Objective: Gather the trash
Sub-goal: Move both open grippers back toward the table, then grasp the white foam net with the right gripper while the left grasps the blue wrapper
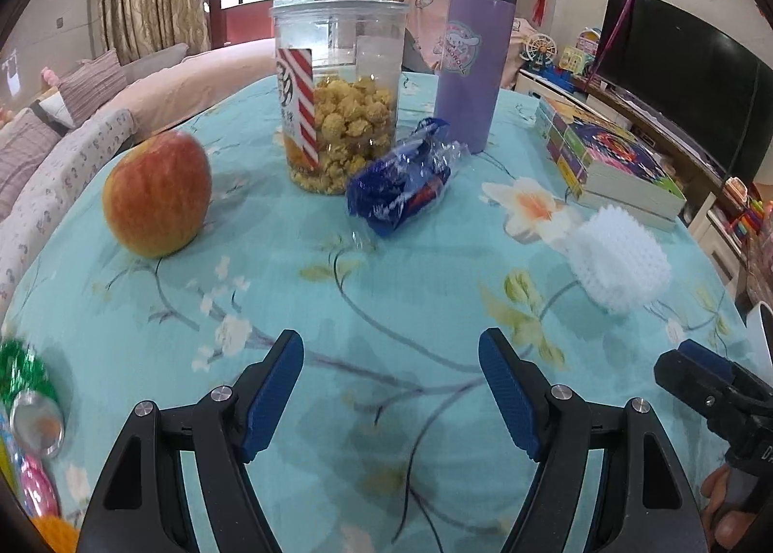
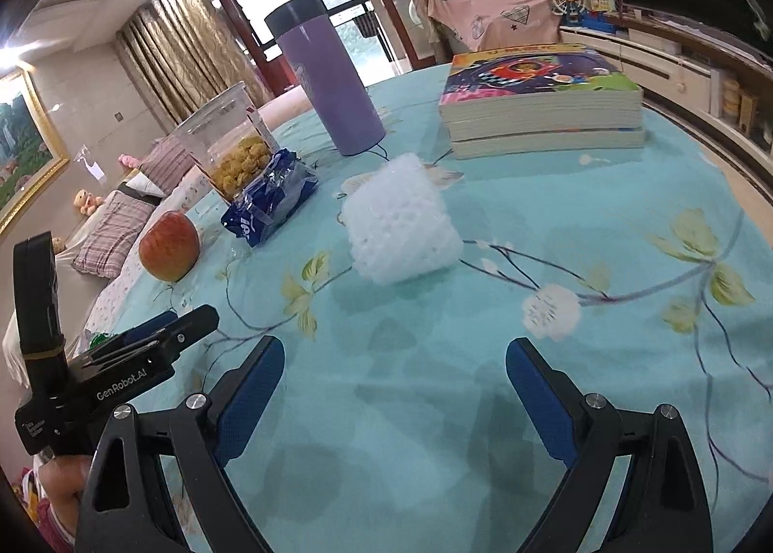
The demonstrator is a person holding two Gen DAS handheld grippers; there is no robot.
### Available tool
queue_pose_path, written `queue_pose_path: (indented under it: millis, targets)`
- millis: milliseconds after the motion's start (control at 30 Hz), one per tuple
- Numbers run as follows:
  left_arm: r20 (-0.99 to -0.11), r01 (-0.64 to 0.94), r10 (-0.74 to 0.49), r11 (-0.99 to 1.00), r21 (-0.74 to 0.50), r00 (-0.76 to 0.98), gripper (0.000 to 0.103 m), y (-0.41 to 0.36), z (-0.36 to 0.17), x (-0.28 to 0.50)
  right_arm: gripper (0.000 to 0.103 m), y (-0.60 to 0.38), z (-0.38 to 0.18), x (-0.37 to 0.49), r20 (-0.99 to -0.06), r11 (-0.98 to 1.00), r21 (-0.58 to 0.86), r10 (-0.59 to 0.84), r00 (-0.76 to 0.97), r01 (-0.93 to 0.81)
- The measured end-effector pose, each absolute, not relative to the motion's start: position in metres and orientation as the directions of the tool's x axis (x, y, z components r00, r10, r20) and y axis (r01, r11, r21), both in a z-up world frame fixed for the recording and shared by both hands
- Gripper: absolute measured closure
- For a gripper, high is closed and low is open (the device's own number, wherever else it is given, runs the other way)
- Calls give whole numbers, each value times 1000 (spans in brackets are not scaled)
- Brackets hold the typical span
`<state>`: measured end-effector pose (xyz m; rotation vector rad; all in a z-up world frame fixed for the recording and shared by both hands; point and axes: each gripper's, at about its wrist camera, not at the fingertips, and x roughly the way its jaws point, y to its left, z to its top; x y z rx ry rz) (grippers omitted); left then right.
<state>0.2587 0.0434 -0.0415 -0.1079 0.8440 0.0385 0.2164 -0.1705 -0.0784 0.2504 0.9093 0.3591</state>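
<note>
- Left wrist view: left gripper (image 1: 391, 389) at bottom centre, fingers spread wide, nothing held, hovering over the floral surface (image 1: 386, 292).
- Centre of frame: crumpled blue wrapper (image 1: 403, 183), likely trash, lying just in front of the popcorn tub (image 1: 338, 94) and beside the purple tumbler (image 1: 476, 60).
- Apple (image 1: 157, 193) at left; white foam net (image 1: 616, 258) at right, also likely trash; book stack (image 1: 608, 157) upper right. Right gripper only partly visible at the right edge.
- Right wrist view: right gripper (image 2: 393, 389) at bottom centre, fingers wide apart, empty.
- Foam net (image 2: 401, 219) sits centre frame, straight ahead; wrapper (image 2: 270, 198) left of it; left gripper (image 2: 159, 331) at lower left.
- Step judged: approach, nothing collected yet. Next: each gripper advances on its nearest item, lowers and closes gently; both items are light and may slide.
</note>
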Motion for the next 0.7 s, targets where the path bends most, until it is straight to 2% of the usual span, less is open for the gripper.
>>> queue_pose_path:
  millis: [333,567,700]
  targets:
    - [-750,-87,0,993,-77,661,28,45,-52,305,9,-160,-85,254,-730,913,370,401,554,-173]
    - [-748,-116,49,992,-38,662,28,48,-59,341,9,-155,-94,271,-740,913,374,400,541,-164]
    - [-752,-121,29,990,-67,659,28,52,-63,359,9,-156,-93,277,-736,912,376,401,545,-163]
